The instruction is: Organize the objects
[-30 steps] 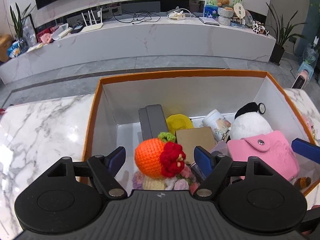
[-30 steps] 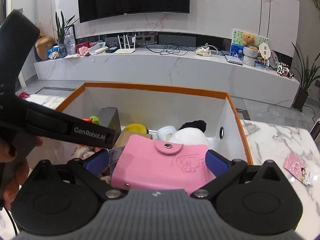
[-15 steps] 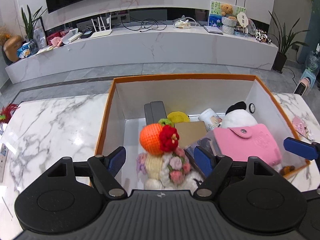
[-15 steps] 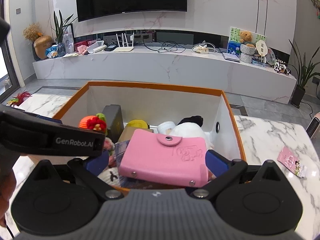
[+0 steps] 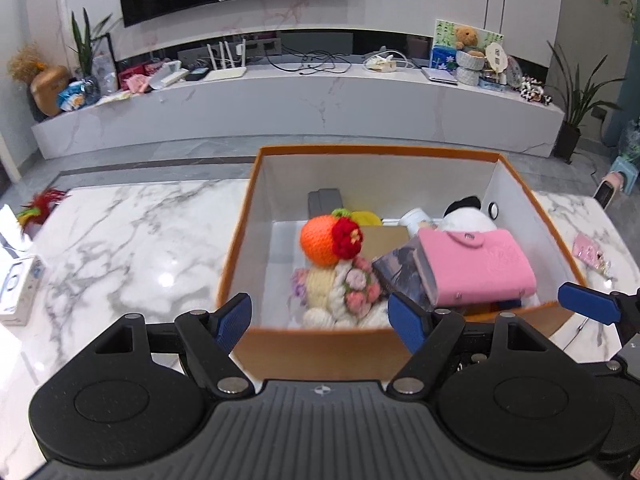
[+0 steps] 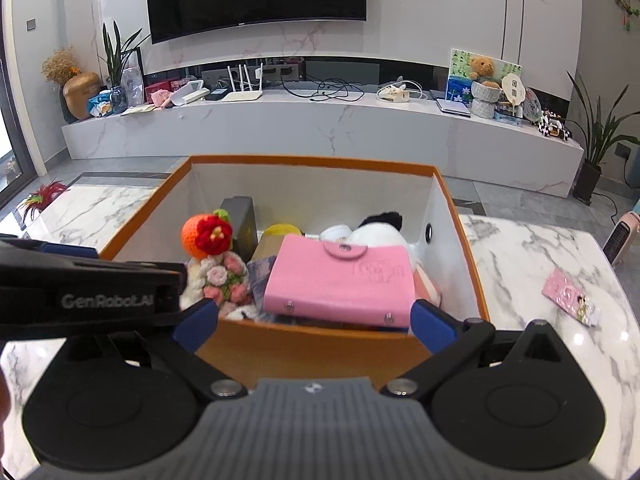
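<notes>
Left claw (image 5: 320, 316): released, jaws wide, nothing between them; it hung over the near wall of the box.
Right claw (image 6: 314, 320): released, jaws spread wide and empty; it sat at the same near wall, to the right of the left claw.
Box (image 5: 312, 350): orange outside, white inside, open-topped, on the table; it stood straight ahead of both claws.
Doll (image 5: 330, 240): crocheted, orange head with a red flower, pale body and a pink posy; it lay in the box, just ahead of the left claw, between its fingers as seen from that wrist.
Wallet (image 6: 340, 280): pink, snap flap up, tilted across other things in the box; directly ahead of the right claw, clear of both fingers.
Booklet (image 5: 404, 272): dark printed cover, partly under the wallet, between doll and wallet.
Plush (image 6: 380, 230): white and black, beyond the wallet, by the right wall.
Grey case (image 5: 325, 202): upright at the far side, behind the doll.
Yellow item (image 5: 366, 218): beyond the doll; kind could not be told.
Cup (image 5: 416, 218): white, at the far side, left of the plush.
Table (image 5: 120, 240): white marble, under the box.
Pink packet (image 6: 570, 296): on the table, right of the box, well apart from the right claw.
</notes>
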`<state>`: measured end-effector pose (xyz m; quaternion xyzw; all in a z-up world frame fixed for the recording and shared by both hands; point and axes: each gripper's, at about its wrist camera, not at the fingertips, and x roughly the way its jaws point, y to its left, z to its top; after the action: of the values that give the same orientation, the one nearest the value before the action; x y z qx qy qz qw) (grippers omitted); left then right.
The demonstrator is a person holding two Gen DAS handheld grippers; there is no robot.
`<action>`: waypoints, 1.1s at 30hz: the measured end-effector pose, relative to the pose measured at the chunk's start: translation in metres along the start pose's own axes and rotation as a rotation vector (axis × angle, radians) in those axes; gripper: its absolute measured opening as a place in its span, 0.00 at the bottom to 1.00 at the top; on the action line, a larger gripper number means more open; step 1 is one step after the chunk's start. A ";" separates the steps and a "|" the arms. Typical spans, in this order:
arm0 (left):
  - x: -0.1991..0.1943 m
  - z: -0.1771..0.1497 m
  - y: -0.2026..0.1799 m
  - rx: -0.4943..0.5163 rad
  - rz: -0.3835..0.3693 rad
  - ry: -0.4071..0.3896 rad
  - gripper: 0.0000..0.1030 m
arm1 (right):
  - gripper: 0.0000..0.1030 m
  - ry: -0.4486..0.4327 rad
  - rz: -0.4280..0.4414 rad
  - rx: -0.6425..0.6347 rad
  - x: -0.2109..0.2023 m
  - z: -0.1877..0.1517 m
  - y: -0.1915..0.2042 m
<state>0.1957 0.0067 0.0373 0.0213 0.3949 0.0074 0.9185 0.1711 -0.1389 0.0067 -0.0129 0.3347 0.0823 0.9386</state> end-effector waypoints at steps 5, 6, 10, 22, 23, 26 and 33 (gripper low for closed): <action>-0.020 -0.016 -0.002 0.012 0.044 -0.032 0.86 | 0.99 0.019 0.003 -0.022 -0.009 -0.010 0.008; -0.023 -0.019 -0.001 0.004 0.045 -0.041 0.86 | 0.99 0.018 0.003 -0.023 -0.011 -0.012 0.010; -0.030 -0.029 0.007 -0.048 0.022 -0.042 0.86 | 0.99 0.008 -0.006 -0.032 -0.020 -0.018 0.020; -0.020 -0.048 0.024 -0.114 0.019 -0.064 0.86 | 0.99 0.047 -0.060 -0.047 -0.004 -0.028 0.023; -0.019 -0.048 0.024 -0.119 0.017 -0.061 0.86 | 0.99 0.047 -0.072 -0.047 -0.002 -0.028 0.022; -0.014 -0.046 0.026 -0.129 0.024 -0.052 0.86 | 0.99 0.044 -0.091 -0.037 0.002 -0.027 0.021; -0.014 -0.046 0.026 -0.125 0.037 -0.054 0.86 | 0.99 0.041 -0.111 -0.025 0.003 -0.027 0.021</action>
<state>0.1528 0.0335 0.0167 -0.0287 0.3684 0.0482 0.9280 0.1532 -0.1200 -0.0160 -0.0450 0.3517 0.0340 0.9344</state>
